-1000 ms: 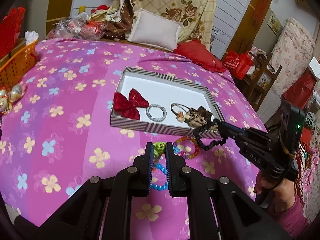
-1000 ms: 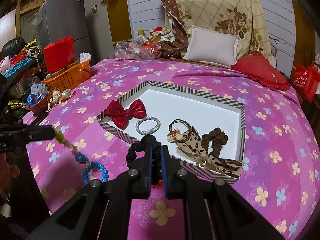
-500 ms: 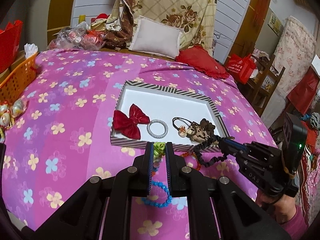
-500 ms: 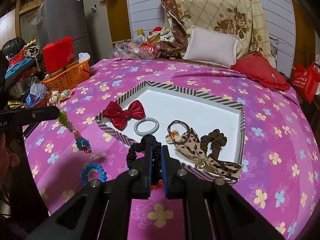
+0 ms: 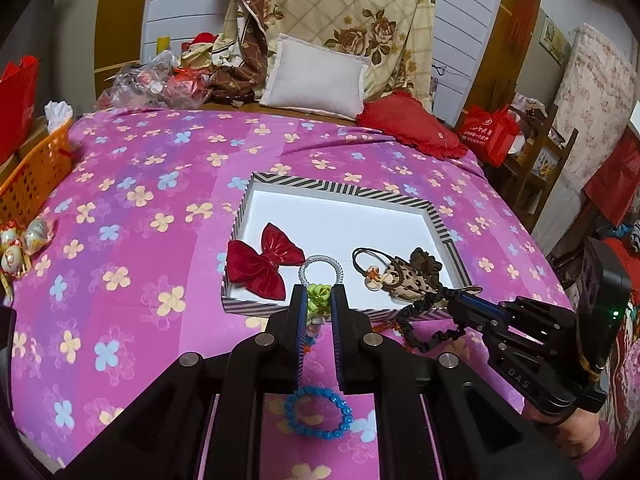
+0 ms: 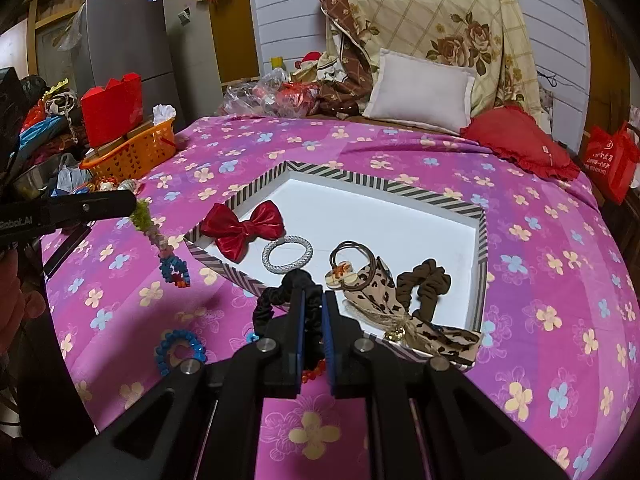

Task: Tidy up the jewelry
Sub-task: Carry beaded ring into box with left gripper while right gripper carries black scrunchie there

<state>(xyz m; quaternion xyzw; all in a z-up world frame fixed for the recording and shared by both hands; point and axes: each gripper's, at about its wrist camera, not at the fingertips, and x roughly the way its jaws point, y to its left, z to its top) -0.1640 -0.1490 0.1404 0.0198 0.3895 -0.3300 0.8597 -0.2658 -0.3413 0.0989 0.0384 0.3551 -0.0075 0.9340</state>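
A striped-rim white tray [image 5: 440, 220] [image 6: 482, 240] lies on the pink bed. It holds a red bow [image 5: 262, 266] [image 6: 240, 228], a silver ring [image 5: 320, 268] [image 6: 287, 254], a leopard bow [image 6: 380, 292] and a brown scrunchie [image 6: 428, 284]. My left gripper [image 5: 319, 300] [image 6: 134, 204] is shut on a green-topped beaded charm [image 5: 318, 300] [image 6: 160, 240] that hangs above the bed. My right gripper [image 6: 313, 300] [image 5: 450, 300] is shut on a black scrunchie [image 6: 280, 300] [image 5: 424, 320] at the tray's near edge. A blue bead bracelet [image 5: 318, 412] [image 6: 180, 350] lies on the bed.
Red-orange beads [image 6: 312, 372] lie under my right gripper. An orange basket [image 6: 132, 156] and clutter stand at the bed's left edge. Pillows [image 5: 316, 80] and a red cushion [image 5: 412, 128] lie at the bed's far end. A red bag [image 5: 492, 136] stands at the right.
My left gripper has lifted the beaded charm off the bed and moved toward the tray. The blue bracelet stays on the bed. My right gripper with the black scrunchie has barely moved.
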